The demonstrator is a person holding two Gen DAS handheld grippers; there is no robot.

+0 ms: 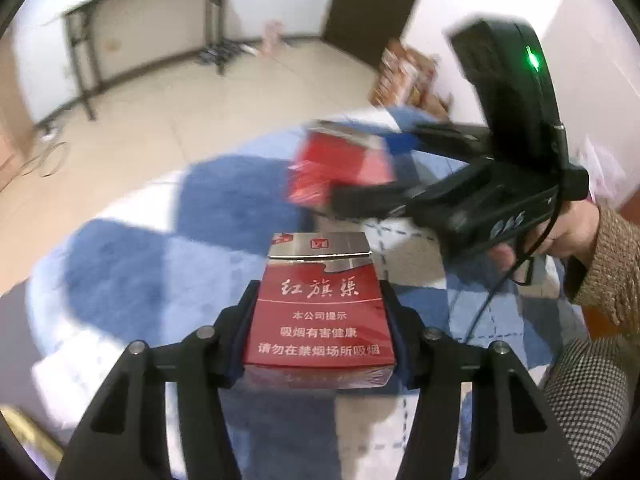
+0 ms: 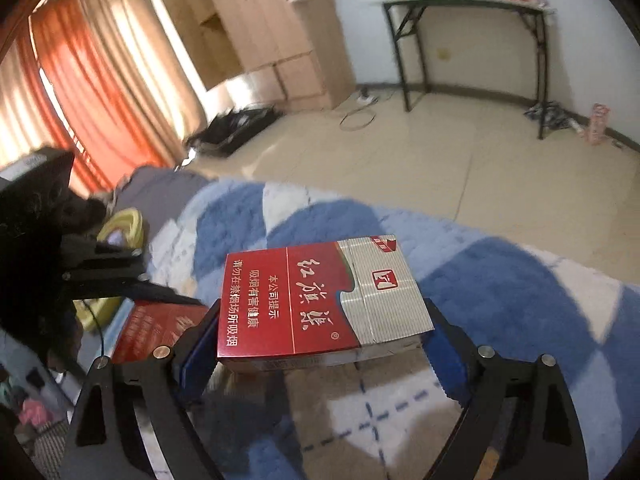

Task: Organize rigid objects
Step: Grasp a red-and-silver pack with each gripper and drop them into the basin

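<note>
Over the blue-and-white checked blanket [image 1: 132, 264], the left gripper [image 1: 320, 320] is clamped across the narrow sides of one red cigarette pack [image 1: 318, 312], which is lifted clear of the blanket. To its right, the right gripper [image 2: 324, 332] holds a second red cigarette pack [image 2: 320, 300] lengthwise between its pads, also raised above the blanket. In the left wrist view that second pack is only a red blur. I judge the task to be at an early-to-middle stage: both packs are picked up, but neither is yet set down in any tidy arrangement, and no destination is visible.
</note>
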